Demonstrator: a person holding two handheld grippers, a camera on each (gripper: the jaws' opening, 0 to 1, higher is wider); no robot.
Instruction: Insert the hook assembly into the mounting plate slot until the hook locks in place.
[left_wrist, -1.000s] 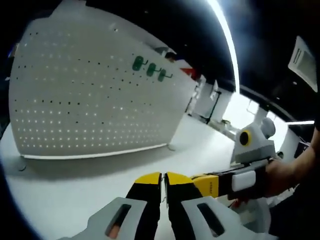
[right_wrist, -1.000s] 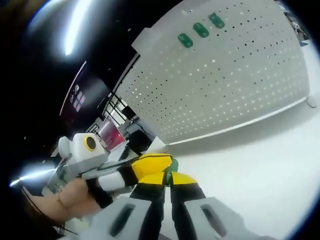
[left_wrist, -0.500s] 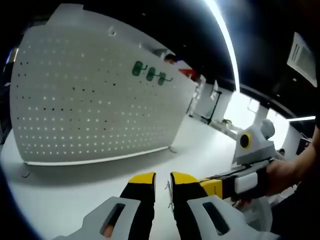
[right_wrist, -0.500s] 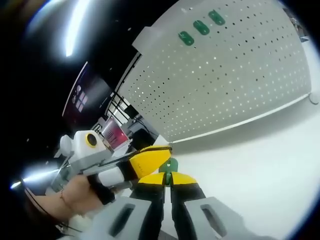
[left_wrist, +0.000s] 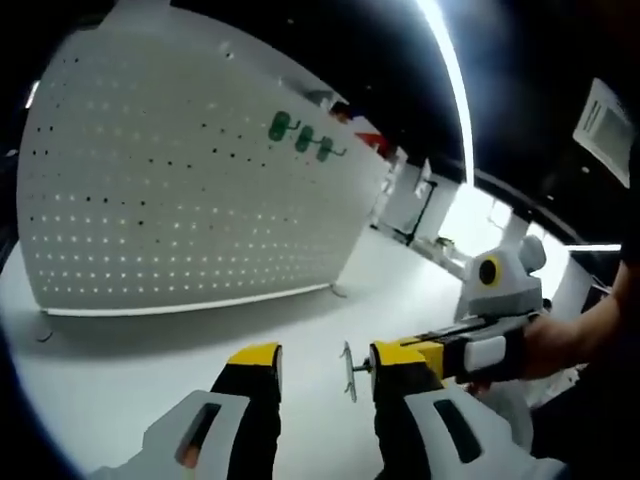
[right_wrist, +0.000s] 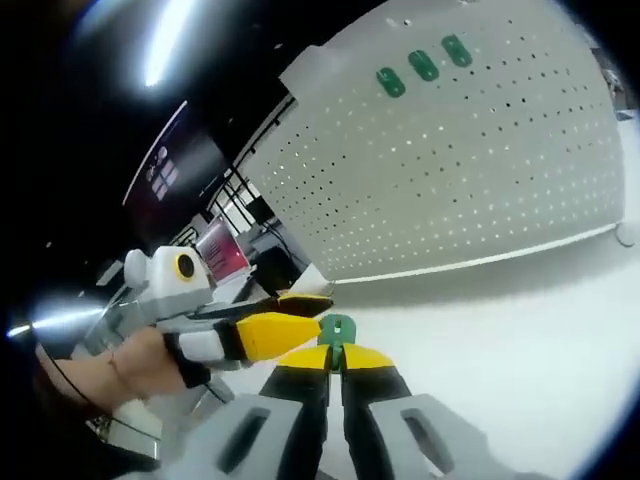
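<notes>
A white pegboard mounting plate (left_wrist: 180, 190) (right_wrist: 470, 170) stands upright on the white table (left_wrist: 120, 370), with three green hooks (left_wrist: 302, 135) (right_wrist: 423, 66) fixed near its top. My right gripper (right_wrist: 335, 352) is shut on a green hook assembly (right_wrist: 337, 328), held low over the table and well short of the board. In the left gripper view that hook assembly (left_wrist: 349, 370) appears edge-on as a thin piece, at the tip of the right gripper (left_wrist: 392, 354) coming in from the right. My left gripper (left_wrist: 325, 360) (right_wrist: 316, 312) stands open around it without touching.
A person's hand (left_wrist: 575, 340) holds the right gripper and another hand (right_wrist: 110, 370) holds the left one. Dark room with ceiling strip lights (left_wrist: 450, 80). White equipment and a screen (right_wrist: 225, 265) stand beyond the board's edge. Bare white table lies in front of the board.
My left gripper's jaws have spread apart and let go of the hook assembly. The right gripper stays shut on it. Both views shifted slightly.
</notes>
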